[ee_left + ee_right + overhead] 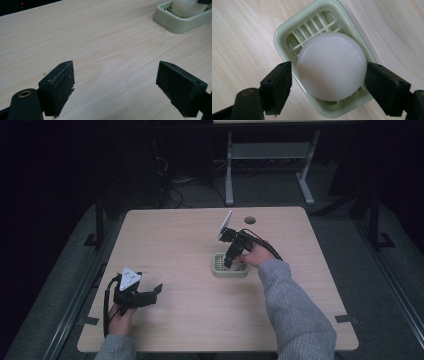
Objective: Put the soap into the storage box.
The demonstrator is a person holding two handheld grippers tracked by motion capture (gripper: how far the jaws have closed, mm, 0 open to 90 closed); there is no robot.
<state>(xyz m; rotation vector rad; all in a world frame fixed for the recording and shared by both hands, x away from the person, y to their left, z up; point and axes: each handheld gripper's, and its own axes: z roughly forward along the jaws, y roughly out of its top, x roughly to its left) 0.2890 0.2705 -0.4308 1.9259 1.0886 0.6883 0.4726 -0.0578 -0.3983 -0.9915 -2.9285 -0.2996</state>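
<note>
A round white soap (331,67) lies in a pale green slatted soap dish (287,32) at the middle right of the table. My right gripper (231,260) points down into the dish (218,269). Its jaws stand on either side of the soap; the right one touches it, while a thin gap shows at the left one. My left gripper (150,292) rests low near the table's front left, open, with bare wood between its jaws. From the left gripper view, the dish (180,21) and the soap (186,7) sit far off at the top right.
The light wooden table (190,240) has a round cable hole (250,220) near its far edge. Behind it, on dark floor, stand the grey legs of another table (270,155) and some cables.
</note>
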